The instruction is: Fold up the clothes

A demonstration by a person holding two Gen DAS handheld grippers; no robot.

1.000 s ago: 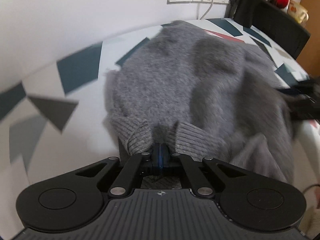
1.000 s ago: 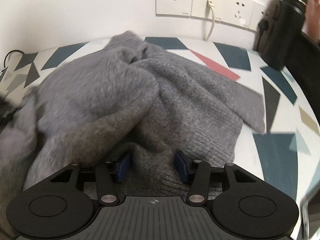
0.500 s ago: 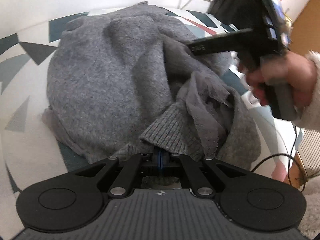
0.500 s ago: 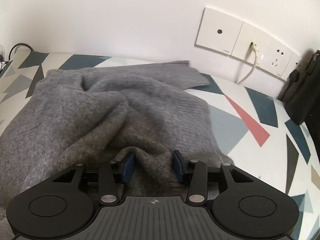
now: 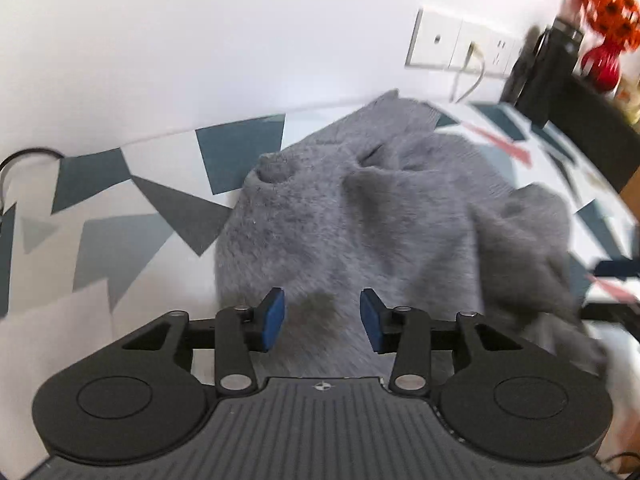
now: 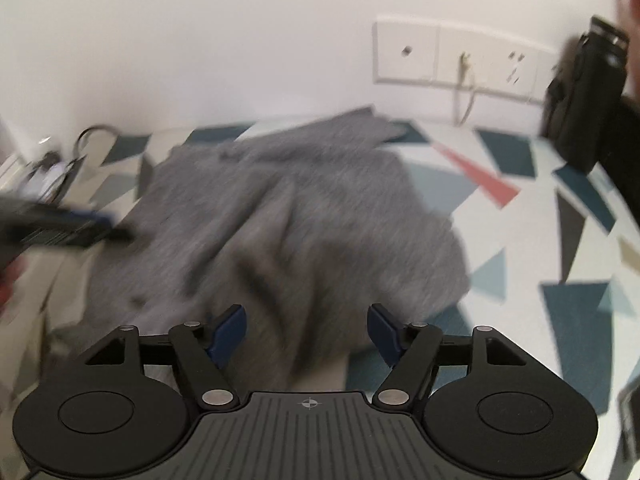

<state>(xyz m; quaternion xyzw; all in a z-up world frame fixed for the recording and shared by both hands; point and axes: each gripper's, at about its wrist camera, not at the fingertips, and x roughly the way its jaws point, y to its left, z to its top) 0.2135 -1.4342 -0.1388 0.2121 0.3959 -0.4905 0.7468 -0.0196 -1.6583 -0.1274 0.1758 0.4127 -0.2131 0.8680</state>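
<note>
Grey sweater lies in a loose crumpled heap on the table with the geometric-print cover, its far edge near the wall under the socket plate. Left gripper has just been opening, blue pads apart over the sweater with nothing pinched between them. Right gripper has also just been opening, jaws wide above the near edge of the knit and not gripping it; both views are motion-blurred.
</note>
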